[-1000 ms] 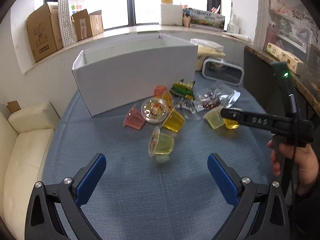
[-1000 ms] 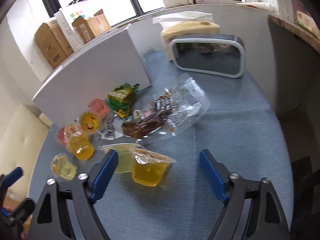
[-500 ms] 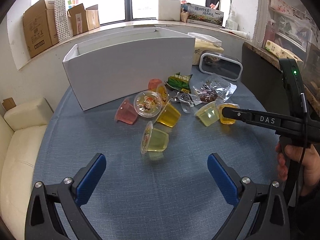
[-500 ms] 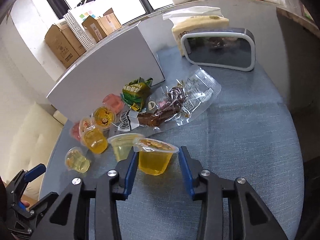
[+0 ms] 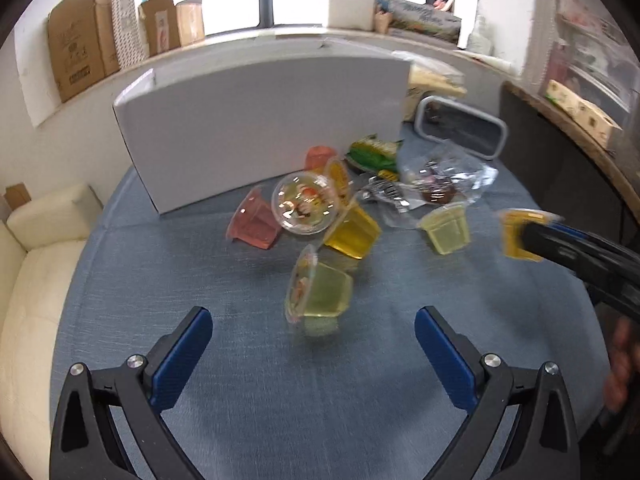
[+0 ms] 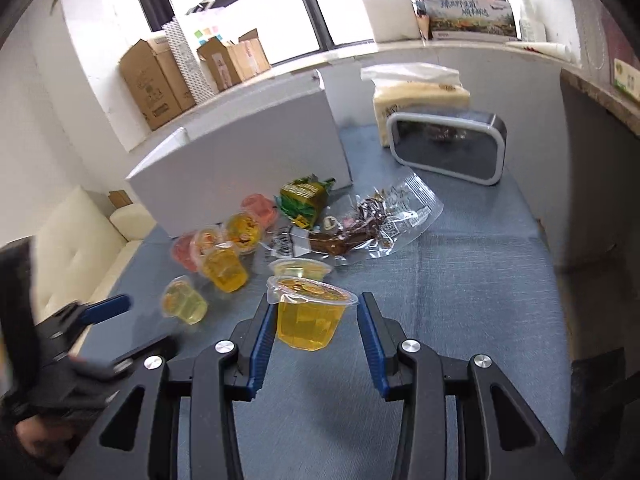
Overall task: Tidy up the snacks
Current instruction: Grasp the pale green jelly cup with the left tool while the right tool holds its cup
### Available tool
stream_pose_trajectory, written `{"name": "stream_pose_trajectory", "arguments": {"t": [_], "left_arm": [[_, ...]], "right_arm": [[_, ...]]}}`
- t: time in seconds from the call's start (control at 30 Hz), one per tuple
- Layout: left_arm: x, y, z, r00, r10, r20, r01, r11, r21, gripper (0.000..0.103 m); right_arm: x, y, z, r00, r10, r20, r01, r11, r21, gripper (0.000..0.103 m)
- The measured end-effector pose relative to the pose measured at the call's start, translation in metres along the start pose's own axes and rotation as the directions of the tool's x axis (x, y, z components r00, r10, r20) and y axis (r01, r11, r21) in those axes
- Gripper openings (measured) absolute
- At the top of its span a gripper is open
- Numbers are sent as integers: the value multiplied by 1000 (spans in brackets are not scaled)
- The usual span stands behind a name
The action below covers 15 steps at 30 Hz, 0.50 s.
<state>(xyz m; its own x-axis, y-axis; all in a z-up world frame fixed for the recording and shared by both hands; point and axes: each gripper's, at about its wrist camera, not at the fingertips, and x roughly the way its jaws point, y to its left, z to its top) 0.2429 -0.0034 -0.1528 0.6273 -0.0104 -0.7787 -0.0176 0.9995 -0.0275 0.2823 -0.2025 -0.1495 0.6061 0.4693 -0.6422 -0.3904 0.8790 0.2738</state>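
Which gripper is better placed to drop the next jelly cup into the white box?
Right. The right gripper already grips an orange jelly cup; the left gripper is open and empty. White box ahead.

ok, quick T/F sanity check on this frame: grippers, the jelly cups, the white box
1. The right gripper is shut on an orange jelly cup. True.
2. The left gripper holds the pale green cup. False: it is open, and that cup lies on its side on the blue tablecloth.
3. The held cup is upright, foil lid on top. True.
4. The green snack packet sits inside the white box. False: it lies on the cloth beside the box.
5. The pink cup is tipped over. True.
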Motion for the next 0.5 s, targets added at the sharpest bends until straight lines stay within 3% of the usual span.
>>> {"name": "stream_pose_trajectory", "arguments": {"t": [0.37, 0.4, 0.43, 0.5], "left_arm": [[31, -1, 12, 1000, 10, -17, -10, 1000, -4, 100], [32, -1, 13, 1000, 12, -21, -12, 1000, -5, 84], [34, -1, 13, 999, 20, -30, -20, 1000, -8, 57], [37, -1, 13, 999, 23, -47, -24, 1000, -15, 42]], "right_arm": [[-41, 13, -16, 999, 30, 24, -29, 999, -22, 44], [-42, 13, -17, 999, 30, 24, -29, 999, -22, 44], [-42, 13, -18, 999, 26, 20, -26, 999, -23, 44], [-43, 14, -18, 999, 27, 21, -26, 999, -21, 44]]}}
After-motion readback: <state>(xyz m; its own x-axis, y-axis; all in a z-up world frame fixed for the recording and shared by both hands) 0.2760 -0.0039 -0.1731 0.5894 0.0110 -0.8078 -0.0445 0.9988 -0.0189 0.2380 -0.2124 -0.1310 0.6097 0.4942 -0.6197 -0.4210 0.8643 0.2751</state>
